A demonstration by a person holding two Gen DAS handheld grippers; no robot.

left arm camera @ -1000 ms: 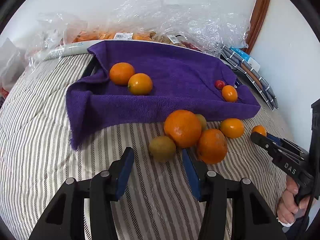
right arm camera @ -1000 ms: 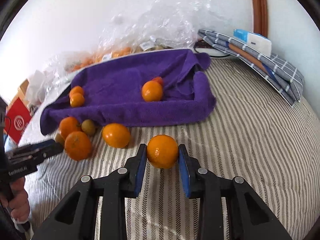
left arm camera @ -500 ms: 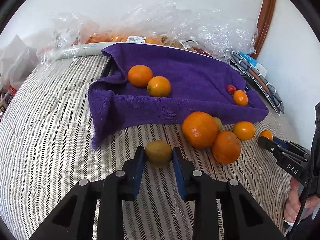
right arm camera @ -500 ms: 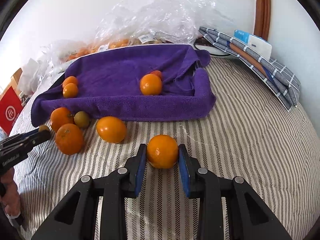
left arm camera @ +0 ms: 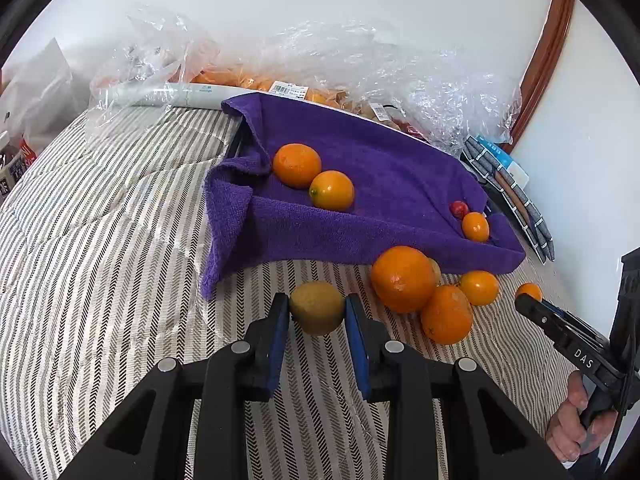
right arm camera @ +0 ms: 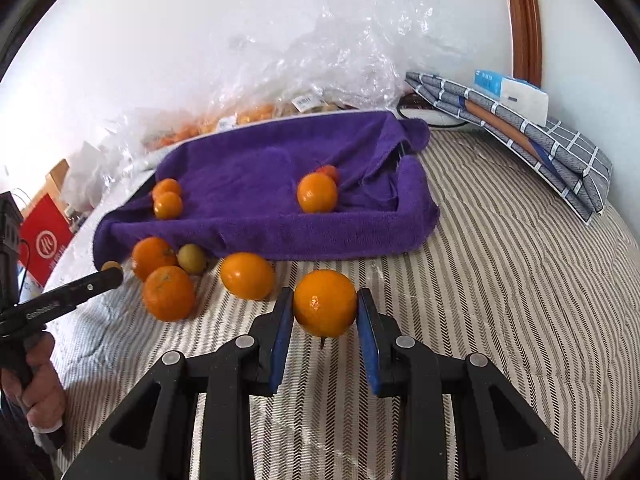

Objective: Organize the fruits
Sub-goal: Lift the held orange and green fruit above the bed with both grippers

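Midway: four fruits on purple towel at twelve o'clock, left gripper clamping kiwi, right gripper clamping orange, others loose.

A second ago the left gripper stood open short of the kiwi; its jaws now pinch that fruit, raised clear of the bed. The right gripper has lifted its orange too
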